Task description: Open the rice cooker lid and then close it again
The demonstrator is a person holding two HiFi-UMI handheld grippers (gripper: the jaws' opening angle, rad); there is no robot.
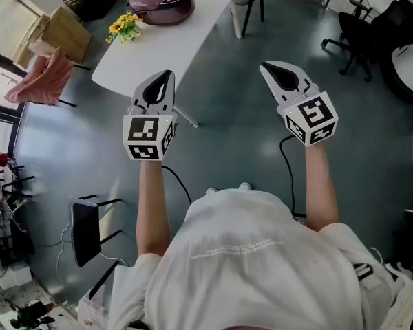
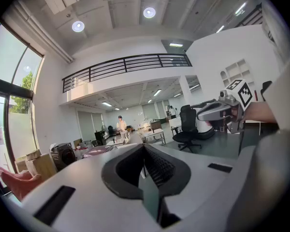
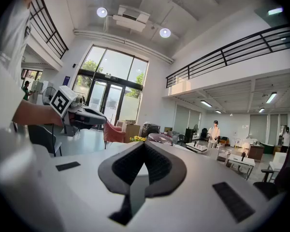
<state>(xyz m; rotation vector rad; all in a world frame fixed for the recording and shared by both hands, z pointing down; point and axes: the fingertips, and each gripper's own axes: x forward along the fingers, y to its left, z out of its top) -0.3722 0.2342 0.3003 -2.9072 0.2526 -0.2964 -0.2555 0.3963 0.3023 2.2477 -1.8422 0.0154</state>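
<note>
The maroon rice cooker (image 1: 162, 1) sits with its lid down at the far end of a long white table (image 1: 193, 40). It also shows small beyond the jaws in the left gripper view (image 2: 99, 151) and in the right gripper view (image 3: 157, 137). My left gripper (image 1: 168, 74) is held in the air short of the table's near corner, shut and holding nothing. My right gripper (image 1: 264, 65) hovers over the floor to the right of the table, also shut with nothing in it. Both are well short of the cooker.
Yellow flowers (image 1: 124, 27) lie on the table beside the cooker. Cardboard boxes (image 1: 62, 36) and a pink chair (image 1: 45, 81) stand at the left. A black chair (image 1: 86, 229) is near my left side and office chairs (image 1: 358, 36) at the far right. A person (image 2: 121, 126) stands far off.
</note>
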